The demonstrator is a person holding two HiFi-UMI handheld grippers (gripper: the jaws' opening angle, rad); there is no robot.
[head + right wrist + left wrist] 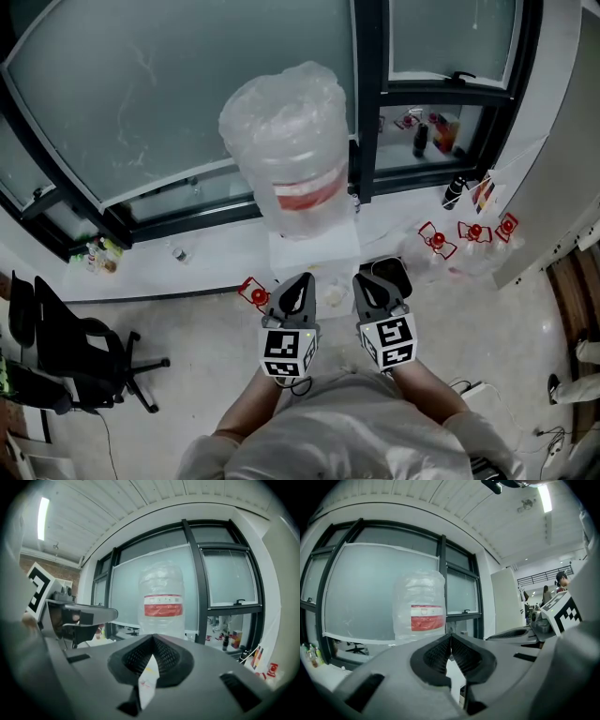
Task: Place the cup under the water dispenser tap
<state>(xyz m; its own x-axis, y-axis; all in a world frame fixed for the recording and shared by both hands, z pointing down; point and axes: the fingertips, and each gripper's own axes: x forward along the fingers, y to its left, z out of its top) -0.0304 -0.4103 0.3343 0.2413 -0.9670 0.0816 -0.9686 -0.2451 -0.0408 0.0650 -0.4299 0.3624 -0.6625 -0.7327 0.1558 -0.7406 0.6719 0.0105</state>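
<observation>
Both tools, left tool (300,286) and right tool (367,284), sit closed on nothing, aimed side by side at the water dispenser (314,251), likely squaring up, though we spot no cup anywhere.

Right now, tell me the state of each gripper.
Left gripper: closed, holding nothing.
Right gripper: closed, holding nothing.
</observation>
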